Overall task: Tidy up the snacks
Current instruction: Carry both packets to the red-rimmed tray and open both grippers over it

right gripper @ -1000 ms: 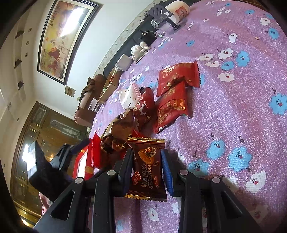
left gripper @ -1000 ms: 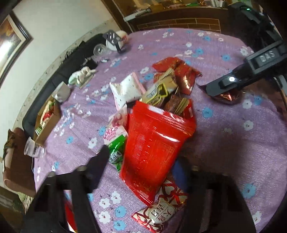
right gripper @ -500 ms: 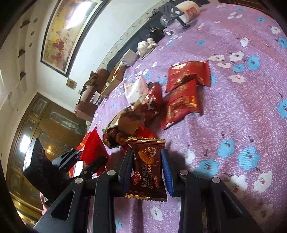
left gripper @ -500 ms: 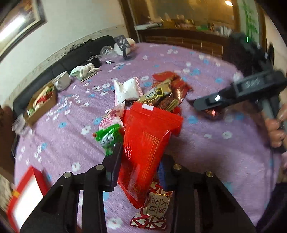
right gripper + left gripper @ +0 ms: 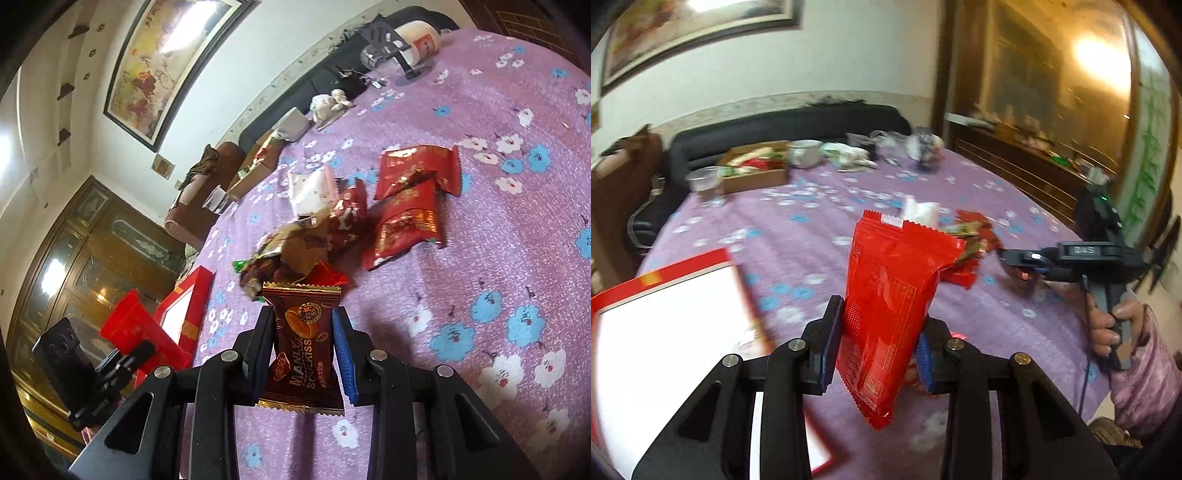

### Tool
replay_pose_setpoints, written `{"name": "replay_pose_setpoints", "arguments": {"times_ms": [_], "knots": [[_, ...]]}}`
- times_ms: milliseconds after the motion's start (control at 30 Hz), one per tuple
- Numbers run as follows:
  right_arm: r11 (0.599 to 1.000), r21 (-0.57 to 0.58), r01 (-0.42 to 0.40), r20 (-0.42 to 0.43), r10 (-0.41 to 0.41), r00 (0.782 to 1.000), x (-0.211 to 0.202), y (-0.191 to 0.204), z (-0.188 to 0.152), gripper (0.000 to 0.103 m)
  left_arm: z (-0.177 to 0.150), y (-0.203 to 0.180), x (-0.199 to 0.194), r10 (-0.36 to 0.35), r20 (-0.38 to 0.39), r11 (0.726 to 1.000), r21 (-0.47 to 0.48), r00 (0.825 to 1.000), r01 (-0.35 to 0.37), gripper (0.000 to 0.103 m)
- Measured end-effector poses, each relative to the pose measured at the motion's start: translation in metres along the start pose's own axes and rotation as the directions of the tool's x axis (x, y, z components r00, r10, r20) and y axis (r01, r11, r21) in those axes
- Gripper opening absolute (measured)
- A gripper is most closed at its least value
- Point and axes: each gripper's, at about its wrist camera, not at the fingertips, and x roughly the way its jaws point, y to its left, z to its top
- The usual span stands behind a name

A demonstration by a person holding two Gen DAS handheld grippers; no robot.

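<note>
Crinkly, the glossy red pouch [image 5: 890, 306] sits pinched between left fingers [image 5: 829, 343].

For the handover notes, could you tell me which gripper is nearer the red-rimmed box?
Left. The left gripper, holding the red bag, is right beside the red-rimmed box; the right gripper is over by the snack pile.

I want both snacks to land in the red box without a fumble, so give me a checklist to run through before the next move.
1. Left gripper shut on the red packet: ok.
2. Red packet lifted off the purple tablecloth: ok.
3. Right gripper shut on the brown Manly Soulkiss packet: ok.
4. Red box in view beside the left gripper: ok.
5. Box interior free for a drop: cannot tell, overexposed white.
6. Left gripper apart from the right: ok.
</note>
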Motion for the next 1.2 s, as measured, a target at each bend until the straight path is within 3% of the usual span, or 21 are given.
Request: {"name": "replay_pose_setpoints", "arguments": {"times_ms": [267,533,667,867,933,1067,1200], "knots": [[0.988,-0.027,-0.152,-0.094,0.149,0.984,0.031,0.057,-0.01,0.032,-0.021,0.045,-0.036,0.207,0.015,0.978,-0.04,0.978,-0.206,0.033],[0.957,-0.047,-0.287,-0.255,0.267,0.929,0.102,0.133,-0.027,0.032,-0.038,0.089,-0.05,0.341,-0.016,0.932,-0.128,0.94,-0.34,0.033],[0.942,-0.025,-0.334,-0.316,0.31,0.897,0.137,0.164,-0.04,0.032,-0.042,0.099,-0.05,0.413,-0.025,0.903,-0.123,0.91,-0.413,0.033],[0.93,-0.039,-0.366,-0.375,0.326,0.868,0.179,0.204,-0.061,0.032,-0.054,0.112,-0.047,0.453,-0.064,0.88,-0.125,0.889,-0.458,0.033],[0.933,-0.047,-0.357,-0.377,0.315,0.871,0.188,0.21,-0.065,0.033,-0.058,0.116,-0.045,0.463,-0.079,0.874,-0.124,0.883,-0.469,0.033],[0.948,-0.122,-0.294,-0.338,0.239,0.911,0.196,0.215,-0.075,0.034,-0.062,0.116,-0.044,0.486,-0.082,0.864,-0.104,0.87,-0.492,0.033],[0.956,-0.17,-0.239,-0.328,0.174,0.929,0.2,0.216,-0.08,0.034,-0.063,0.112,-0.04,0.518,-0.083,0.849,-0.073,0.851,-0.523,0.037]]}}
